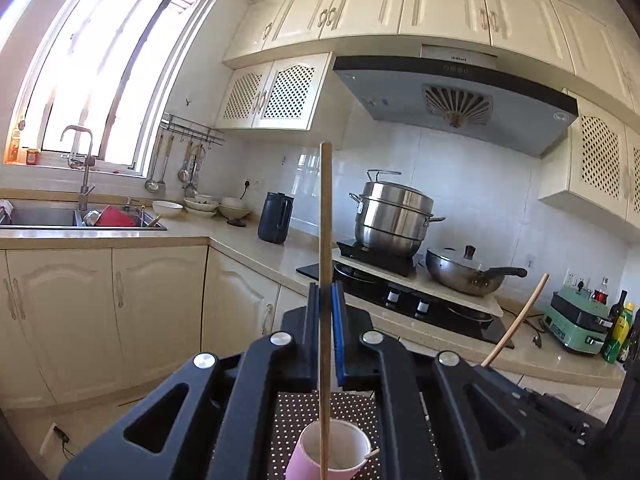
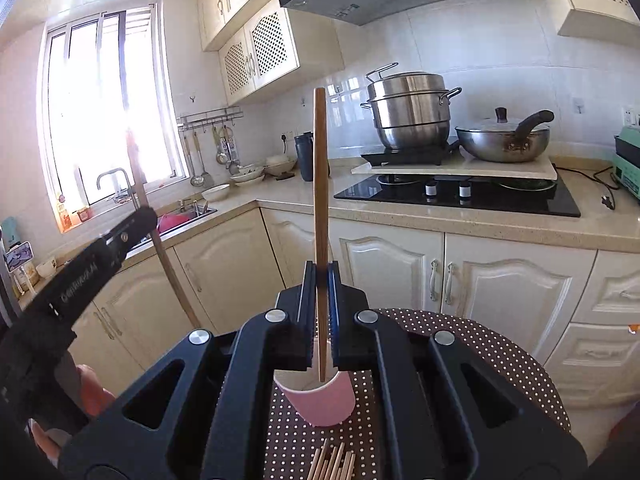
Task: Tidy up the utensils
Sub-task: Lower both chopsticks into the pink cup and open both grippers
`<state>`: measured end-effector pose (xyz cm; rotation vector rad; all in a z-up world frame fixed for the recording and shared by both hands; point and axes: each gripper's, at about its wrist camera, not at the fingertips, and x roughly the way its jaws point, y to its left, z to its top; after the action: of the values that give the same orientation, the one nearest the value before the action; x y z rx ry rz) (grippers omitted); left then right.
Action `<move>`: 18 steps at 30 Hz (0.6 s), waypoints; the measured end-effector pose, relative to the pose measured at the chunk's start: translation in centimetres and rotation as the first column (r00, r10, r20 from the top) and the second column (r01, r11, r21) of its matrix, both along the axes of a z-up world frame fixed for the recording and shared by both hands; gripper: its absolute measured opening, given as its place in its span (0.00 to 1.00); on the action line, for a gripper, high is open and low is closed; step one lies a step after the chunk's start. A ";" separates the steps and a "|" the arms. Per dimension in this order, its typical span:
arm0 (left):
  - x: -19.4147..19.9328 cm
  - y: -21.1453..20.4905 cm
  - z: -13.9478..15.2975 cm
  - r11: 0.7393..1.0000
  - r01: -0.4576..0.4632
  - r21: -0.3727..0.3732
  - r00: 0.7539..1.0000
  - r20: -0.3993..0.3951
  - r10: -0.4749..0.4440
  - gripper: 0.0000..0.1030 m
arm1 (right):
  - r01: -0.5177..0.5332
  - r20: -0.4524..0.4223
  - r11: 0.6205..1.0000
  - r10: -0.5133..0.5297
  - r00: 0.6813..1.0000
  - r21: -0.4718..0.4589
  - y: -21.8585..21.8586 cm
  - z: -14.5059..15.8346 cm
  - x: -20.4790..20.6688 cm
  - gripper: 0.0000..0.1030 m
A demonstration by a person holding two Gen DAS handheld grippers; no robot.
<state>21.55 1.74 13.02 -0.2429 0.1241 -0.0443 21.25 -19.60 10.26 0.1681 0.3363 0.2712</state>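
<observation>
My left gripper is shut on a wooden chopstick held upright; its lower end reaches into a pink paper cup on the dotted brown tablecloth. My right gripper is shut on another wooden chopstick, also upright, its lower tip inside the pink cup. The right gripper's chopstick shows at the right of the left wrist view. The left gripper with its chopstick shows at the left of the right wrist view.
Several loose chopsticks lie on the dotted cloth in front of the cup. Behind are the counter, stove with steamer pot and wok, sink, and cabinets.
</observation>
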 end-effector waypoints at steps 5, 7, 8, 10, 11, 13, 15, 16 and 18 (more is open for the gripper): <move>2.0 -0.7 -0.5 1.000 -0.015 0.006 0.999 0.032 0.014 0.07 | -0.013 -0.013 1.000 0.012 1.000 -0.010 0.7 -0.6 1.4 0.06; 2.9 -1.1 -1.3 1.000 -0.013 0.016 1.000 0.029 0.012 0.07 | -0.019 -0.021 1.000 0.018 1.000 -0.016 1.0 -1.0 2.0 0.06; 3.5 -1.4 -2.0 1.000 -0.008 0.026 1.000 0.021 0.007 0.07 | -0.020 -0.027 1.000 0.020 0.999 -0.018 1.0 -1.3 2.2 0.06; 4.2 -1.9 -3.2 0.999 -0.015 0.049 1.000 0.004 0.015 0.07 | -0.027 -0.055 0.999 0.025 0.998 -0.026 1.1 -2.1 3.0 0.06; 4.3 -2.0 -3.9 0.998 -0.020 0.060 1.000 -0.006 0.020 0.07 | -0.028 -0.070 0.999 0.026 0.997 -0.028 1.1 -2.5 3.3 0.06; 4.8 -2.1 -5.3 0.998 -0.014 0.069 0.999 -0.032 0.016 0.07 | -0.033 -0.120 0.999 0.028 0.992 -0.033 1.2 -3.4 4.2 0.06; 5.4 -2.1 -6.5 0.997 0.009 0.076 0.998 -0.069 -0.004 0.07 | -0.041 -0.164 0.999 0.037 0.986 -0.023 1.0 -4.5 4.9 0.06; 5.5 -2.2 -7.0 0.996 0.016 0.084 0.997 -0.080 -0.010 0.07 | -0.051 -0.175 0.998 0.046 0.984 -0.021 1.0 -4.9 5.1 0.07; 5.5 -2.4 -8.0 0.994 0.032 0.107 0.996 -0.090 -0.022 0.07 | -0.071 -0.197 0.997 0.061 0.978 -0.043 1.2 -5.4 5.3 0.07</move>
<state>27.04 -0.63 4.98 -0.1350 0.2180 -0.0533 26.50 -18.43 4.84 0.1349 0.5446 0.3126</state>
